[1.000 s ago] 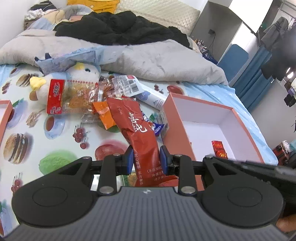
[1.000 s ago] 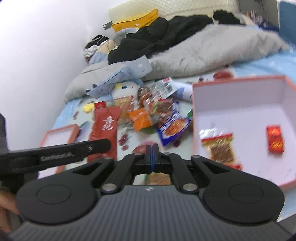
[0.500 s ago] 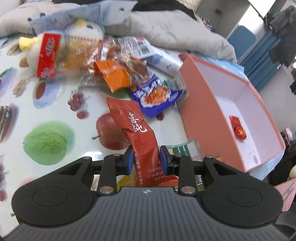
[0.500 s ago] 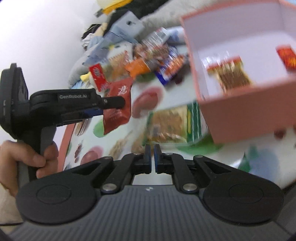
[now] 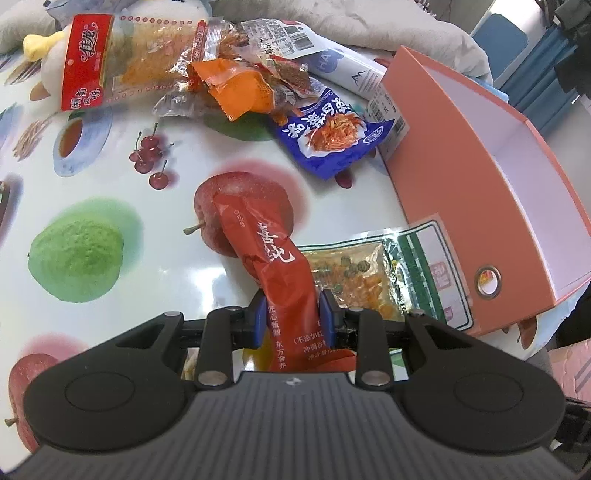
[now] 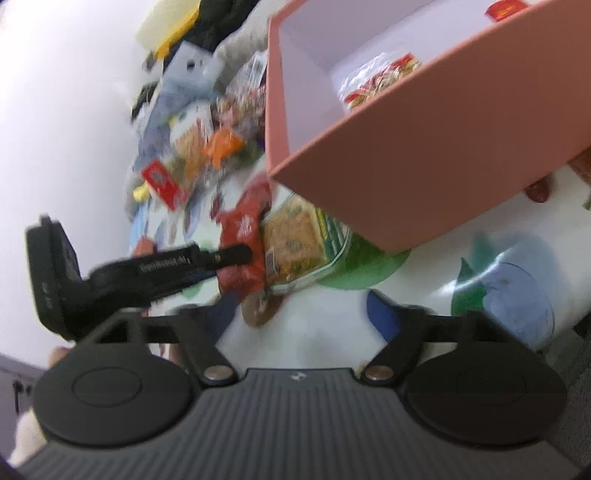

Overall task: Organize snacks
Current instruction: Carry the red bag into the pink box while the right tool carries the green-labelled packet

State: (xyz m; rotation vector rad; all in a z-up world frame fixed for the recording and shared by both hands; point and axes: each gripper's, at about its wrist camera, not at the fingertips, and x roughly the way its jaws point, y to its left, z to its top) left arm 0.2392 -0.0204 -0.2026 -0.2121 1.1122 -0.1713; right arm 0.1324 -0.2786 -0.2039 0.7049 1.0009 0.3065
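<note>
My left gripper [image 5: 293, 322] is shut on a long red snack packet [image 5: 266, 254] and holds it low over the fruit-print cloth. It also shows in the right wrist view [image 6: 242, 240]. A clear packet of green and orange bits [image 5: 365, 277] lies just right of it, against the pink box [image 5: 461, 192]. My right gripper [image 6: 301, 317] is open wide and empty, low near the box's front corner [image 6: 406, 162]. The box holds a clear snack bag [image 6: 373, 81] and a small red packet [image 6: 506, 9].
A heap of snacks lies at the back: a blue noodle packet [image 5: 332, 136], an orange packet [image 5: 240, 88], a red-banded bag [image 5: 110, 62] on a plush toy, a white and blue tube [image 5: 351, 70]. Grey bedding lies behind.
My left gripper has dropped lower and closer to the cloth with the red packet. My right gripper has opened from shut and swung down toward the box's front corner.
</note>
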